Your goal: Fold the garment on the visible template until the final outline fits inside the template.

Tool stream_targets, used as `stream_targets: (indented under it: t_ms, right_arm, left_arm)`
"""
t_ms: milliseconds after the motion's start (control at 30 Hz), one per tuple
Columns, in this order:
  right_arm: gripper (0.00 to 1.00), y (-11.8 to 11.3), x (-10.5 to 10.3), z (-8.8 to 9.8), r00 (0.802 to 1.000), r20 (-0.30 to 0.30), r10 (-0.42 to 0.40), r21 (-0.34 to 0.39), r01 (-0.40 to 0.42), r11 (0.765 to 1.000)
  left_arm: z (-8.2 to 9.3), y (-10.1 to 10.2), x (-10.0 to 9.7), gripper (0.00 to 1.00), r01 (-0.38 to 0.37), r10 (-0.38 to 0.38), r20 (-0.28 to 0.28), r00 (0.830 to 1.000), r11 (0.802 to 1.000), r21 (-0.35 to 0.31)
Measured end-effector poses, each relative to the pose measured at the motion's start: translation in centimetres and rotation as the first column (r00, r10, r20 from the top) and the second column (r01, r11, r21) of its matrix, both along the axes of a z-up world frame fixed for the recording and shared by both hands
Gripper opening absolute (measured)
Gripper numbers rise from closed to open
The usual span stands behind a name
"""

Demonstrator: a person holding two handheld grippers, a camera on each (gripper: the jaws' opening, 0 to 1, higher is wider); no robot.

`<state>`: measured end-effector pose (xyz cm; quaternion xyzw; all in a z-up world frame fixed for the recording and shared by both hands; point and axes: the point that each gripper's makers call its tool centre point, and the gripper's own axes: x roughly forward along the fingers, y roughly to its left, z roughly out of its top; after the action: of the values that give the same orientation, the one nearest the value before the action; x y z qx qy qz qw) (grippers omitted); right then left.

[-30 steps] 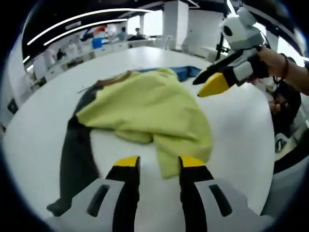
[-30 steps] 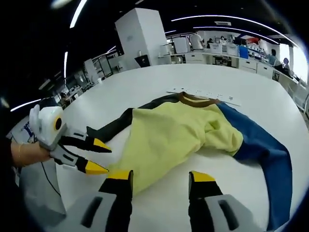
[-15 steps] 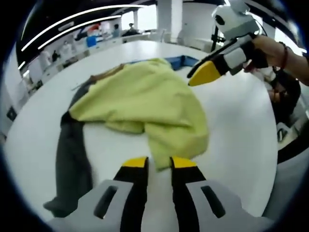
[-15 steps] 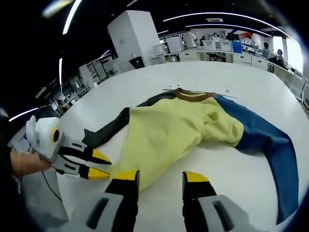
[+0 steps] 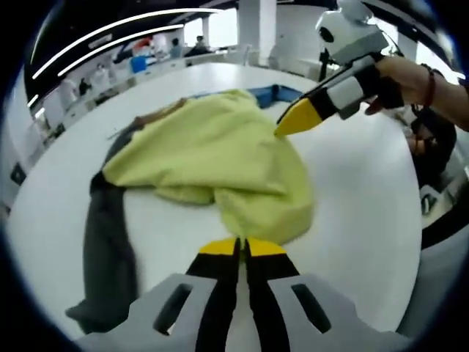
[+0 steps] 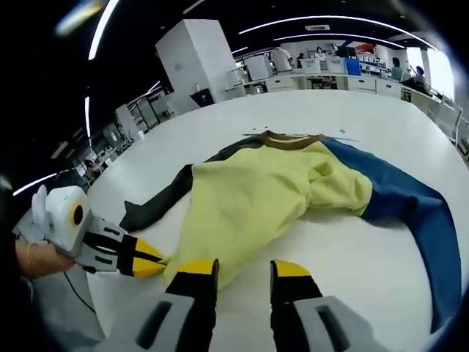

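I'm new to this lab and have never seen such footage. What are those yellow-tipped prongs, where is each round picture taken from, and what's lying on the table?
There is no robot here: a person holds a hand-operated gripper in each hand, and a fisheye camera rides on each one, looking forward along its two yellow-tipped jaws.

In the left gripper view, the left gripper rises from the bottom, its jaws closed together at the hem of the garment; whether cloth is pinched I cannot tell. The right gripper comes in from the upper right, held by a hand.

In the right gripper view, the right gripper has its jaws apart just short of the yellow cloth.

On the white table lies a yellow top with one dark sleeve and one blue sleeve.
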<state>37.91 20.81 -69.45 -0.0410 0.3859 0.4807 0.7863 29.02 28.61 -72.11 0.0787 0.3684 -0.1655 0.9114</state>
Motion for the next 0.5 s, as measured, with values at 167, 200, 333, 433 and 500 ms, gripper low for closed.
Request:
stream_targets:
  t_ms: [167,200,333,433,500]
  right_arm:
    - [0.07,0.5,0.0,0.0,1.000,-0.018,0.012,0.017,-0.011,1.000]
    - [0.05,0.5,0.0,-0.1,1.000,-0.020,0.014,0.016,-0.014,1.000]
    - [0.00,0.8,-0.1,0.0,0.999,-0.005,0.038,0.017,-0.038,0.999]
    - [0.00,1.1,0.0,1.1,0.999,0.010,0.045,0.037,-0.046,0.998]
    - [0.00,1.5,0.4,2.3,0.999,0.021,0.041,0.074,-0.042,0.996]
  left_arm:
    - [1.5,0.3,0.3,0.00,-0.005,0.005,0.045,0.999,1.000,-0.009]
    - [1.8,0.4,0.4,0.00,-0.009,0.009,0.053,0.999,1.000,-0.012]
    - [2.8,0.8,0.6,0.00,-0.018,0.019,0.074,0.997,1.000,-0.018]
    - [3.9,1.1,0.9,0.00,-0.021,0.022,0.098,0.995,1.000,-0.016]
    - [4.6,1.4,1.2,0.00,-0.024,0.026,0.116,0.993,1.000,-0.014]
